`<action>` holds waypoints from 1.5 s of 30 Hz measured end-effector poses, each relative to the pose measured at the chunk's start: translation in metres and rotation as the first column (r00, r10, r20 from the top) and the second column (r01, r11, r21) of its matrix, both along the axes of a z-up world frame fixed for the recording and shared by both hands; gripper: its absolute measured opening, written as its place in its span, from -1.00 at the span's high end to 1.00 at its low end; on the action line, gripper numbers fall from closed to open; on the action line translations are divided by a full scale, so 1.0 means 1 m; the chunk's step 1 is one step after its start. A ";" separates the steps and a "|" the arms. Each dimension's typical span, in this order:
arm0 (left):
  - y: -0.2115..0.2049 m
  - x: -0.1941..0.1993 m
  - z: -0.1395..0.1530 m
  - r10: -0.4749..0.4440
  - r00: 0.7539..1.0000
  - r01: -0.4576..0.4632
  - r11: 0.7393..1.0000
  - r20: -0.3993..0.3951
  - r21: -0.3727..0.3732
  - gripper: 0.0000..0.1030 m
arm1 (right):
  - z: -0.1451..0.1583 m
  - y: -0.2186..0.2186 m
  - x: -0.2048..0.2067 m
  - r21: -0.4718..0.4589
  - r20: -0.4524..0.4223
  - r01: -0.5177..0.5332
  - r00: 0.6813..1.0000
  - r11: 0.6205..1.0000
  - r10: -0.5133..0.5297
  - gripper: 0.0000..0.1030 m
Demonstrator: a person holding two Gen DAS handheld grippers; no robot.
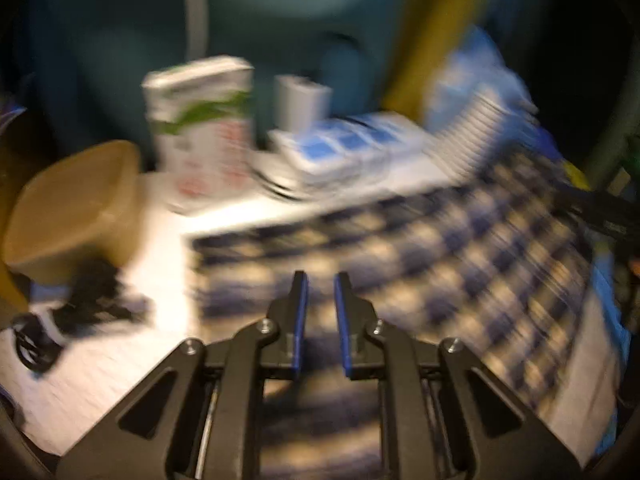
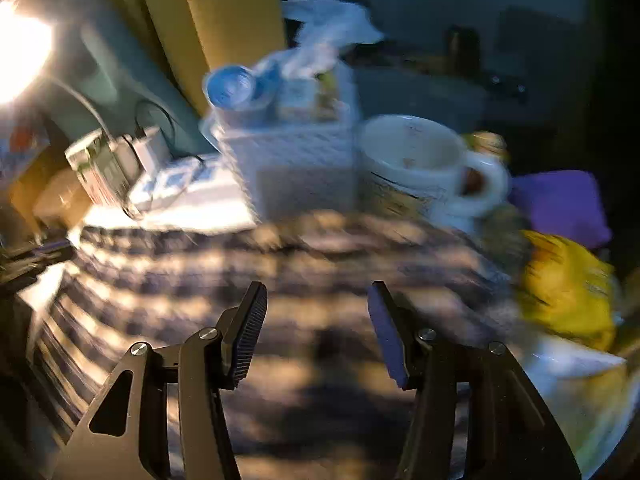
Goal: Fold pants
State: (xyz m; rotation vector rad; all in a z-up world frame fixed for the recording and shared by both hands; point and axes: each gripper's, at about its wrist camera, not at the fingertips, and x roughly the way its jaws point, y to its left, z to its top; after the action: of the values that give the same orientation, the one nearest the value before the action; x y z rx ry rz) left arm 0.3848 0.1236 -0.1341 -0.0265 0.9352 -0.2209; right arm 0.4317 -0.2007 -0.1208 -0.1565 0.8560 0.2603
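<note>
The pants (image 1: 400, 248) are a blue and cream checked cloth spread flat over the white table (image 1: 168, 248), blurred by motion in both views. My left gripper (image 1: 321, 276) hovers over the cloth's near left part; its jaws stand a narrow gap apart with nothing between the blue pads. In the right wrist view the pants (image 2: 200, 280) fill the lower half. My right gripper (image 2: 317, 286) is wide open above them, holding nothing.
Left of the pants sit a brown lidded tub (image 1: 76, 208) and a black cable (image 1: 92, 304). Behind stand a white carton (image 1: 204, 128) and blue-white boxes (image 1: 344, 148). A mug (image 2: 420, 160), a white basket (image 2: 296, 164), a yellow item (image 2: 568, 292) and a purple item (image 2: 560, 204) crowd the far right edge.
</note>
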 end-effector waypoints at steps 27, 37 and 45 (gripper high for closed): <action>-0.155 -0.077 -0.006 -0.124 0.991 0.124 0.992 -0.053 -0.012 0.72 | -0.014 -0.055 -0.108 0.056 0.042 -0.031 0.999 0.998 0.028 -0.09; -0.139 -0.096 -0.028 -0.052 0.994 0.054 0.998 -0.095 0.020 0.72 | -0.044 -0.062 -0.126 -0.051 -0.023 -0.020 1.000 0.998 0.019 -0.09; -0.128 -0.142 -0.003 -0.059 0.998 0.058 0.998 -0.019 -0.014 0.72 | -0.020 -0.057 -0.144 -0.001 0.038 -0.025 0.999 1.000 0.025 -0.09</action>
State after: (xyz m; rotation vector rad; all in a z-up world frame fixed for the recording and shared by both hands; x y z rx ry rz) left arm 0.2424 -0.0039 -0.1369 -0.0135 0.9547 -0.2816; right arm 0.2880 -0.2576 -0.1410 -0.1725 0.8173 0.2791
